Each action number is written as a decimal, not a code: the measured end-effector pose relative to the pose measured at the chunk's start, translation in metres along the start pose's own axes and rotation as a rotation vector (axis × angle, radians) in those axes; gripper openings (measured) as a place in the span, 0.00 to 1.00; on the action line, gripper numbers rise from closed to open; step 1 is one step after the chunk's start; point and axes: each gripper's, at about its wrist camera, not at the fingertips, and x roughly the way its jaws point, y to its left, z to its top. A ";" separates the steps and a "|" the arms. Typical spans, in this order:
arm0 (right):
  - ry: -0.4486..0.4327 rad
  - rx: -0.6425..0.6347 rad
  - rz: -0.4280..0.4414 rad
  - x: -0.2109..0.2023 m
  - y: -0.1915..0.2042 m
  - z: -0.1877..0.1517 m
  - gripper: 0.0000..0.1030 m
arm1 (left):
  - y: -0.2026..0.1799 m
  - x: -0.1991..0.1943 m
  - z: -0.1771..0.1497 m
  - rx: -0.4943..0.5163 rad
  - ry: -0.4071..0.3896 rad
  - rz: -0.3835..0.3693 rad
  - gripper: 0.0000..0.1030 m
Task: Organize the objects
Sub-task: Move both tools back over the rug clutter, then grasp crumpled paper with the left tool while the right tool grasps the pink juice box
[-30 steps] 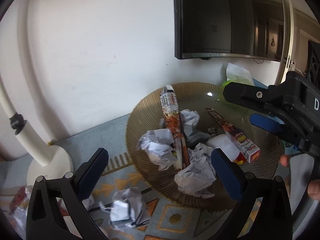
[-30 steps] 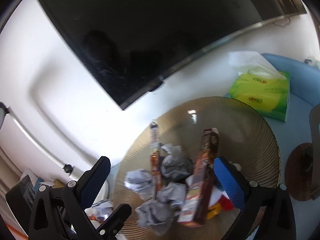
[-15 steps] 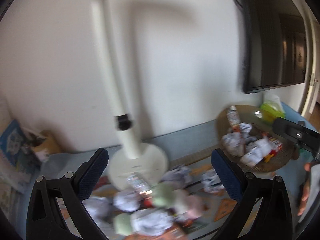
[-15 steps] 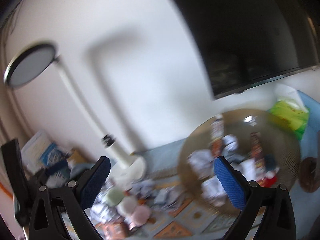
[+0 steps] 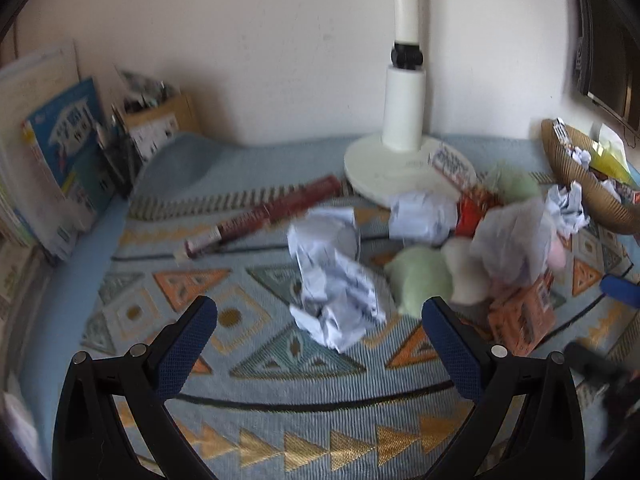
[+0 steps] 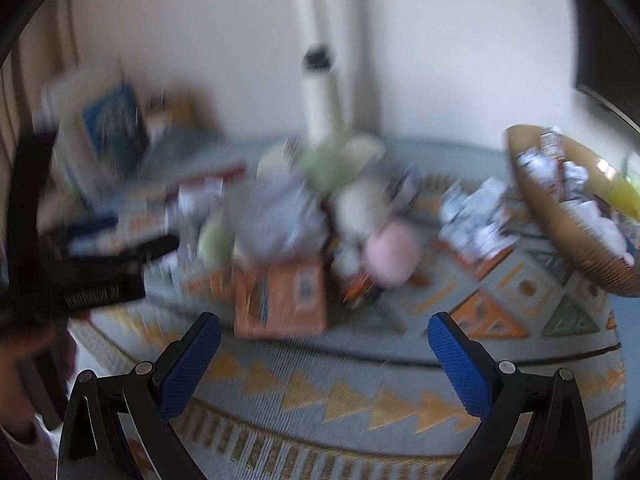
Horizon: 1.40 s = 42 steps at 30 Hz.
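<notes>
Both views swung from basket (image 5: 576, 184) to rug clutter | left gripper (image 5: 320, 316) wide; right gripper (image 6: 324, 332) wide | red tube (image 5: 264, 212) sharp left-view only

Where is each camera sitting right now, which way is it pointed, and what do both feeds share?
Left wrist: sits on the open left tool, low over the patterned rug, facing a crumpled paper ball; its own blue fingers show.
Right wrist: sits on the open right tool, facing the orange box; the other tool and a hand show at left, blurred.
Shared: rug, orange box, lamp base, wicker basket.
</notes>
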 end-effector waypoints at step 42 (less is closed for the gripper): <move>0.080 0.016 -0.052 0.042 0.010 0.015 1.00 | 0.001 0.055 0.003 -0.104 0.141 -0.018 1.00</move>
